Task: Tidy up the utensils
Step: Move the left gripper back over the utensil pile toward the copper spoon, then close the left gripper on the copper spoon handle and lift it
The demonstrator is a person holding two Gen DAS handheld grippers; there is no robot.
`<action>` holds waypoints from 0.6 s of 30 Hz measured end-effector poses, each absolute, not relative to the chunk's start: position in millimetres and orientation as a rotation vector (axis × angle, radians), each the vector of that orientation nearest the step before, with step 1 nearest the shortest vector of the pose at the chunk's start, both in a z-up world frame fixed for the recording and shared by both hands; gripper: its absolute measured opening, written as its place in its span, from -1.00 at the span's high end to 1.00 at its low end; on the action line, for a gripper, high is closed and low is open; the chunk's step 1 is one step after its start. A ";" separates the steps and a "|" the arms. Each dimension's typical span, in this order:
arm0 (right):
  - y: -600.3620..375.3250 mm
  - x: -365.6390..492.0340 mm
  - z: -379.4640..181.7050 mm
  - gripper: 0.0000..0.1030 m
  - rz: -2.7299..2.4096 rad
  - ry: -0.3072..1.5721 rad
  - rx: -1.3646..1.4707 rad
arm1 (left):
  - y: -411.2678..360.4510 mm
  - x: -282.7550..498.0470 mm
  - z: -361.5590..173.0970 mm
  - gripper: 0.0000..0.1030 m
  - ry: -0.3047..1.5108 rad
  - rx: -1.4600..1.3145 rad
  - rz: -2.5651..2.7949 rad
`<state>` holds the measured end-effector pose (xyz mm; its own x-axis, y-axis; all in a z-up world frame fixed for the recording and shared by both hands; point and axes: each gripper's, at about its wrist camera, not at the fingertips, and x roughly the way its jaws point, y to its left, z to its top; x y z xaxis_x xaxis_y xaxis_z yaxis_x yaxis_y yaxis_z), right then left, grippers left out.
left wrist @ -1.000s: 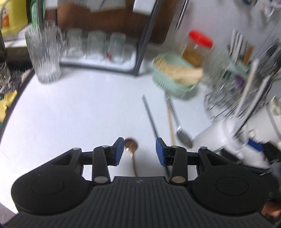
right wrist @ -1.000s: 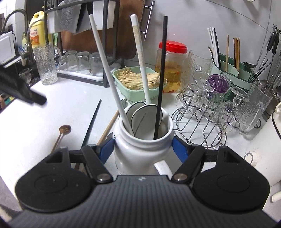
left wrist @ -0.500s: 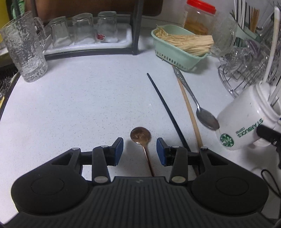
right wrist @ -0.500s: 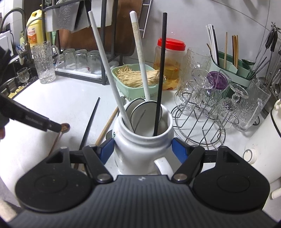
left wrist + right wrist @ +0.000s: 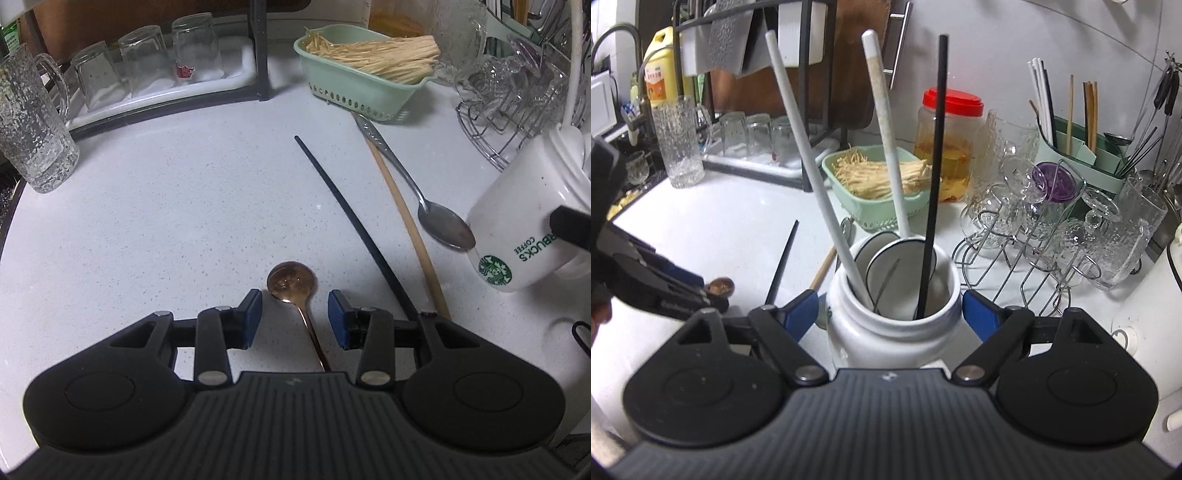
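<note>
White speckled counter (image 5: 166, 206) fills most of both views, with a dish rack of upturned glasses (image 5: 147, 70) at the back and a wire stand of glassware (image 5: 1045, 236) off to the right. Near the middle sits a green basket (image 5: 354, 88) of pale strands. A white mug (image 5: 894, 325) stands between the fingers of the right gripper (image 5: 889, 310), holding two long white handles and a black chopstick (image 5: 932, 177); the jaws have just been opening, and the blue pads seem to stand slightly clear of the mug's sides, though the gap is hard to judge. On the counter lie a second black chopstick (image 5: 354, 225), a wooden chopstick (image 5: 406, 221) and a steel spoon (image 5: 439, 218) whose bowl is just beside the mug. The left gripper (image 5: 294, 317) hangs low over a copper spoon (image 5: 293, 284), its jaws parted either side of the handle, not pressing it.
</note>
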<state>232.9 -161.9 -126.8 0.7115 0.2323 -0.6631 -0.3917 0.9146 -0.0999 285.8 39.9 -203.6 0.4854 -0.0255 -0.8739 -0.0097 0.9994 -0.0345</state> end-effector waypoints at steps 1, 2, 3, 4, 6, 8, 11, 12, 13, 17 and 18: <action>-161.8 232.8 -127.4 -0.67 0.349 0.702 -0.246 | 40.0 286.6 -203.5 0.11 1.062 -0.035 -0.005; -162.0 232.5 -127.7 -0.67 0.349 0.702 -0.246 | 39.6 287.2 -203.4 0.12 1.061 -0.033 -0.001; -162.2 232.4 -127.9 -0.67 0.348 0.703 -0.247 | 39.0 287.6 -203.6 0.13 1.060 -0.031 -0.002; -162.2 232.7 -128.2 -0.67 0.348 0.705 -0.247 | 38.0 287.7 -203.9 0.13 1.059 -0.026 -0.002; -162.1 234.2 -129.0 -0.67 0.346 0.712 -0.246 | 36.8 289.4 -204.1 0.14 1.063 -0.024 0.007; -161.8 236.0 -129.5 -0.69 0.344 0.719 -0.245 | 36.7 291.7 -204.2 0.16 1.065 -0.029 0.018; -160.4 238.0 -130.0 -0.72 0.349 0.730 -0.248 | 35.1 294.8 -204.6 0.22 1.064 -0.022 0.035; -160.2 238.2 -129.8 -0.73 0.351 0.728 -0.248 | 34.5 296.0 -204.6 0.28 1.063 -0.025 0.037; -160.1 238.8 -129.7 -0.73 0.351 0.729 -0.247 | 33.7 296.8 -204.6 0.31 1.062 -0.026 0.040; -160.8 240.2 -130.3 -0.72 0.355 0.730 -0.244 | 30.4 299.6 -205.2 0.36 1.065 -0.016 0.041; -161.1 240.2 -130.3 -0.72 0.357 0.730 -0.244 | 30.5 299.8 -205.3 0.36 1.066 -0.016 0.041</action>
